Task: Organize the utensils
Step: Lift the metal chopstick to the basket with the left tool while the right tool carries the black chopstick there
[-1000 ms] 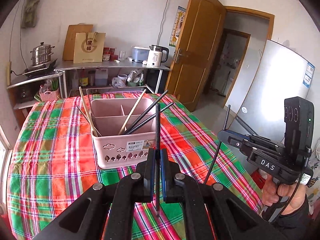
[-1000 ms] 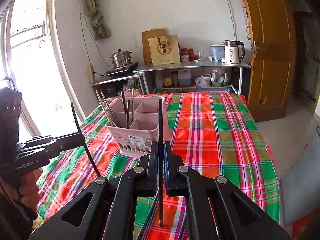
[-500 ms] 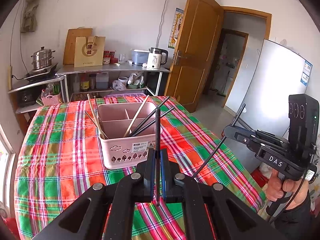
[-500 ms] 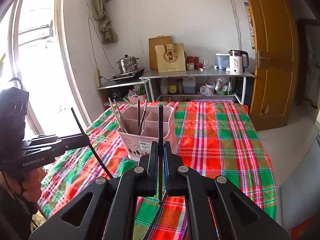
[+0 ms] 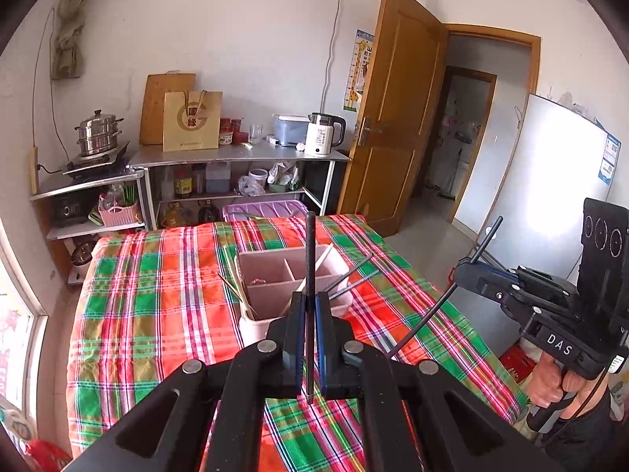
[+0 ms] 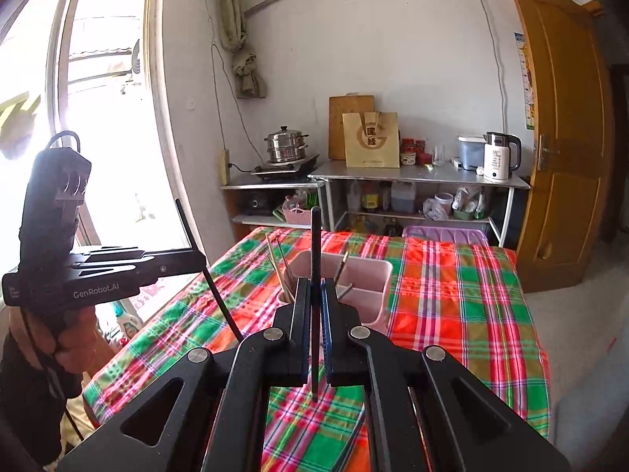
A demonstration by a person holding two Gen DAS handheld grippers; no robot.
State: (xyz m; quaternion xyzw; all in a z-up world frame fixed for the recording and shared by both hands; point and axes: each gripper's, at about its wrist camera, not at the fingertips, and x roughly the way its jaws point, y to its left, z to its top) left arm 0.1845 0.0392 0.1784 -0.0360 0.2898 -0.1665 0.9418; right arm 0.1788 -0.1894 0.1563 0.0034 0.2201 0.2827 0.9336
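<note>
While both handheld grippers hover above the worktop (image 5: 157,314), each carries one utensil. At far left of the right wrist view, a hand (image 6: 74,348) grips the left gripper (image 6: 196,261), whose jaws are pressed onto a black chopstick (image 6: 212,287) that slants down toward the plaid tablecloth (image 6: 452,295). Seen from its own camera, the left gripper (image 5: 310,338) pinches that chopstick (image 5: 310,259) upright, both ends projecting beyond the jaws. Centre: a pink utensil basket (image 5: 275,275) with inner dividers stands on the cloth, just beyond the jaws in both views; wooden chopsticks (image 5: 236,295) lean at its left side, and dark ones (image 5: 354,275) lean out over its right rim. Right: the right gripper (image 5: 458,273), marked "DAS" and held by a hand (image 5: 550,381), has its jaws clamped on a second black chopstick (image 5: 440,303), tilted with its lower tip over the cloth. From its own camera, the right gripper (image 6: 316,330) shows this chopstick (image 6: 314,259) upright between closed jaws.
</note>
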